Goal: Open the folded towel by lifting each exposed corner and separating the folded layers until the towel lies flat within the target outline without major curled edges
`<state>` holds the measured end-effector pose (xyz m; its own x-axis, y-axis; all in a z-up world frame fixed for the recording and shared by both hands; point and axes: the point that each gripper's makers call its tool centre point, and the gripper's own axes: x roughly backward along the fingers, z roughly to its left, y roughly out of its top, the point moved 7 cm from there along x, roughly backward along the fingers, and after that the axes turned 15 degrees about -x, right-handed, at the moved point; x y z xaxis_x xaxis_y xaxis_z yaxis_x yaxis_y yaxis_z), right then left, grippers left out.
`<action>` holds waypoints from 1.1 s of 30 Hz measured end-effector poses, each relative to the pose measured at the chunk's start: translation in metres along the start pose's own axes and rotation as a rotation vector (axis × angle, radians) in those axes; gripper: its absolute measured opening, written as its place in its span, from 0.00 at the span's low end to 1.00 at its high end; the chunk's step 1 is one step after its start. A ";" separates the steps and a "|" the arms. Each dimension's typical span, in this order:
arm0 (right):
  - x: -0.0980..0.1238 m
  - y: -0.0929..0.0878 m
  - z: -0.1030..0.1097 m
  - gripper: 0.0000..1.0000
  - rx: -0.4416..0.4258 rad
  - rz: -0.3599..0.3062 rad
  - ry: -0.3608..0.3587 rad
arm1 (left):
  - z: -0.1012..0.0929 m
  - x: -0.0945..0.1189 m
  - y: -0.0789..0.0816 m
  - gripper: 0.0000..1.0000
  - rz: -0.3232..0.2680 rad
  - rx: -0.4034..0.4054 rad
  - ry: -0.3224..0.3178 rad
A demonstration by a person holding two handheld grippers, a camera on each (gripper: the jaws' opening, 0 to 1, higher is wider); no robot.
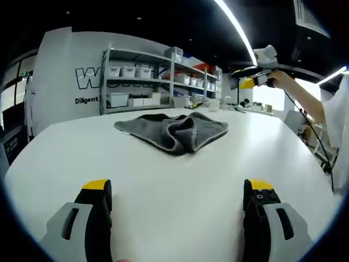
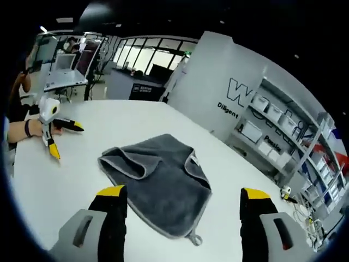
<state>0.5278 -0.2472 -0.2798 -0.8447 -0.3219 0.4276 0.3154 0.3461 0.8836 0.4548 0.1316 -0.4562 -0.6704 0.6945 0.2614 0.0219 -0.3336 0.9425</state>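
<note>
The towel (image 1: 173, 131) lies rumpled and partly folded on the white table (image 1: 163, 180), at twelve o'clock from my left gripper (image 1: 178, 192), fingers spread, empty. My right gripper (image 2: 184, 201) hovers released above its near edge.

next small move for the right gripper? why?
Probably lower the right gripper, open and empty, onto the folded-over flap of the grey towel and pinch it. The towel lies rumpled on the white table, its flap doubled back, and neither gripper touches it.
</note>
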 end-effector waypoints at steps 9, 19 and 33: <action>-0.082 0.031 -0.046 0.86 -0.010 0.080 0.033 | 0.001 0.000 0.000 0.99 -0.007 0.013 0.001; -0.165 0.043 -0.064 0.85 -0.023 0.148 0.012 | 0.002 0.000 0.000 0.99 -0.013 0.030 0.001; -0.258 -0.011 -0.029 0.69 0.000 0.312 0.121 | 0.015 -0.002 -0.003 0.99 -0.025 0.068 0.000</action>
<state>0.7547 -0.1933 -0.3939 -0.6498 -0.3022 0.6974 0.5512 0.4444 0.7062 0.4668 0.1404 -0.4563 -0.6712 0.7021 0.2377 0.0553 -0.2724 0.9606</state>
